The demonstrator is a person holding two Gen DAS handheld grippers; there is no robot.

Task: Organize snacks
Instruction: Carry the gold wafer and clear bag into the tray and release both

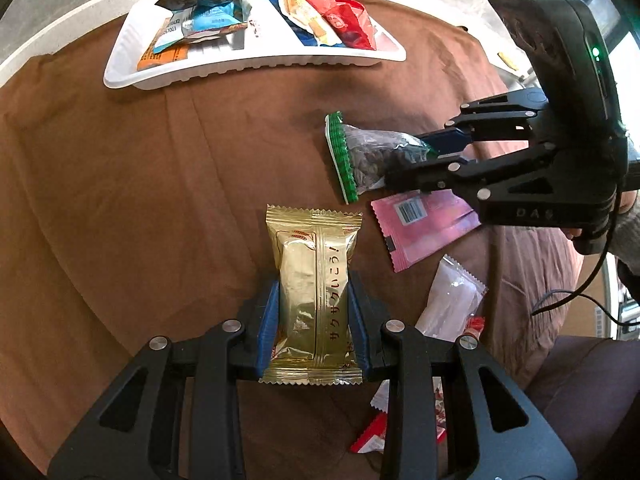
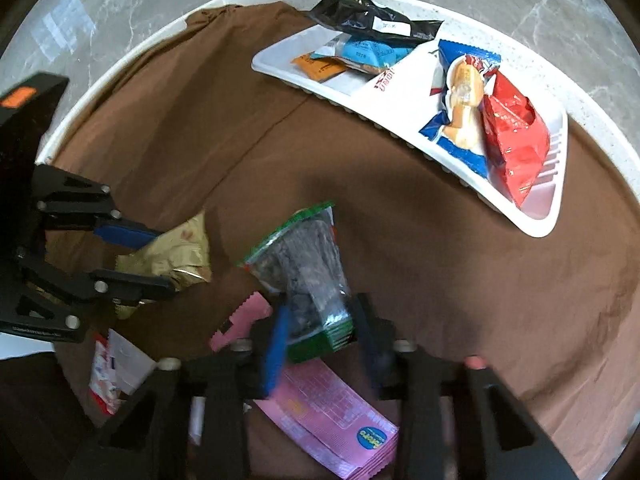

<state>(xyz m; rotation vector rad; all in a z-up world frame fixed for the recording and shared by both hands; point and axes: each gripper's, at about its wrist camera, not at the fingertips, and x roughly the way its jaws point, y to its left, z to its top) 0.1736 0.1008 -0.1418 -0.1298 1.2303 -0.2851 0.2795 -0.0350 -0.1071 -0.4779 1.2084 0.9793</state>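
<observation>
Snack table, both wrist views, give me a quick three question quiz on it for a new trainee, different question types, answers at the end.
1. True or false: the left gripper is shut on the gold packet.
2. Multiple choice: the right gripper grips which item? A) the pink packet B) the green-edged seed bag C) the red packet
3. Fill the blank: the red packet lies in the white ___.

Key: 1 true; 2 B; 3 tray.
</observation>
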